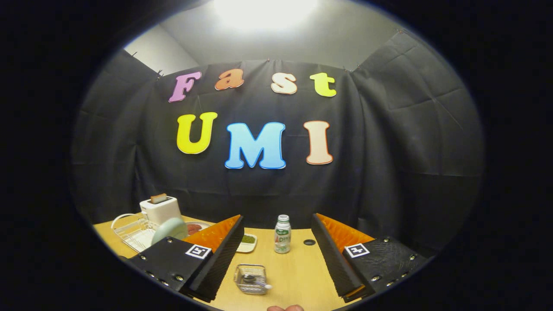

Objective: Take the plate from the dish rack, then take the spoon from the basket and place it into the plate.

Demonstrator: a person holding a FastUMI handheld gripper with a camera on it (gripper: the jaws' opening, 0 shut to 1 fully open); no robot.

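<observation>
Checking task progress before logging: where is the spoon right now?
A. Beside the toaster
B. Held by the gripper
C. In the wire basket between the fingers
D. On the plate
C. The spoon lies inside the basket on the table, between the fingers of the open gripper, which hold nothing; the plate stands in the dish rack.

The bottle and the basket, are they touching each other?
Apart. The gripper view shows bare table between the bottle and the basket, which sits nearer, between the open tool's fingers.
</observation>
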